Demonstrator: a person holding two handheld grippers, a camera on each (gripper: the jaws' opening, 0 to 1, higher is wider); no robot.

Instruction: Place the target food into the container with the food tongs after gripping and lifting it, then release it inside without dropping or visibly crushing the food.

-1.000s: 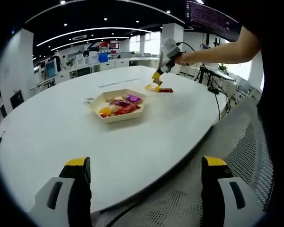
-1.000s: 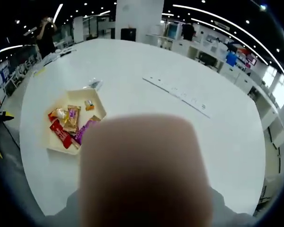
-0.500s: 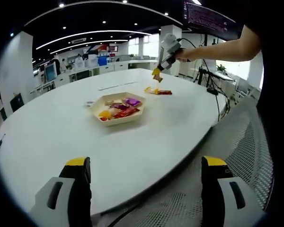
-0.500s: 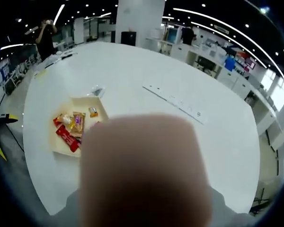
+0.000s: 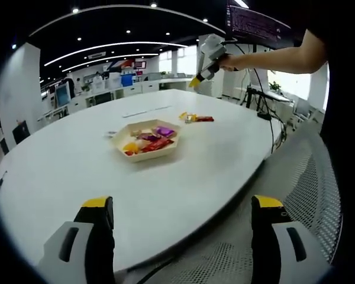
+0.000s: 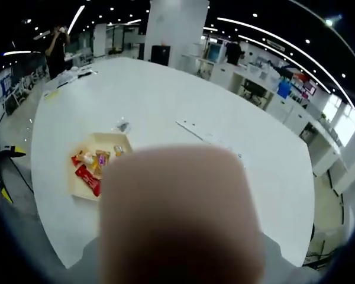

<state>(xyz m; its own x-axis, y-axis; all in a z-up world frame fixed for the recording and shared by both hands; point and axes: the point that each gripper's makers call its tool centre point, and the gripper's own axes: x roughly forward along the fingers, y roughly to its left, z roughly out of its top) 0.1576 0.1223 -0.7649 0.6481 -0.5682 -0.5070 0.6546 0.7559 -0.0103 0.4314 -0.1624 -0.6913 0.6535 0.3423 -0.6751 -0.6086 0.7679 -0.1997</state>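
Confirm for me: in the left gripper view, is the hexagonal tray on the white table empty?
No. The hexagonal tray holds several wrapped snacks, among them a purple one and a red one, on the white table.

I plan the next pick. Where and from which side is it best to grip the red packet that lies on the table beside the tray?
Probably grip the red packet across its narrow width near the middle, coming from above: it lies flat on the white table with its long sides free, though yellow packets crowd one end.
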